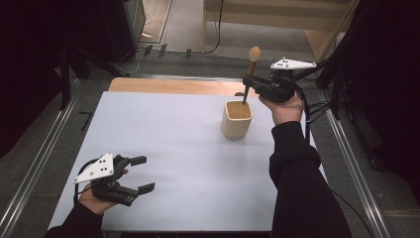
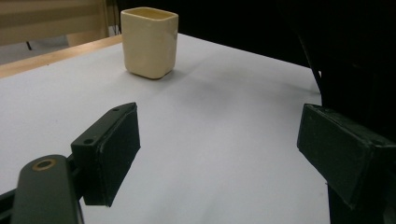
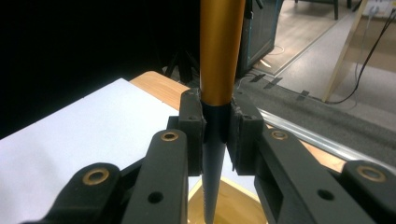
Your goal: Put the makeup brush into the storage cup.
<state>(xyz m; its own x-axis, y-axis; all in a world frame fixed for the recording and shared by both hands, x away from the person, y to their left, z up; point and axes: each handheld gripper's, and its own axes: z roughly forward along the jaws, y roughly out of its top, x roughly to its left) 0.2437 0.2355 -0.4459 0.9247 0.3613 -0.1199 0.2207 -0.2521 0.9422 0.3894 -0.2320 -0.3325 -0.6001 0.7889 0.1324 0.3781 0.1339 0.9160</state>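
Note:
A cream square cup (image 1: 236,120) (image 2: 149,42) stands upright on the white table (image 1: 173,148), toward the far right. Above it, my right gripper (image 1: 249,79) (image 3: 215,135) is shut on a stick-like utensil (image 1: 252,64) (image 3: 219,56) with a golden-brown handle and a dark tapered lower end. The utensil stands nearly upright and its dark tip points down into the cup's mouth (image 3: 238,198). My left gripper (image 1: 143,173) (image 2: 224,149) is open near the table's front left with nothing between its jaws. It faces the cup from a distance.
A bare wooden strip (image 1: 173,85) runs along the table's far edge. Metal rails flank the table on the left (image 1: 34,168) and right (image 1: 351,163). Wooden furniture (image 1: 277,20) and cables lie on the floor beyond. The person's dark sleeve (image 1: 297,168) covers the right front.

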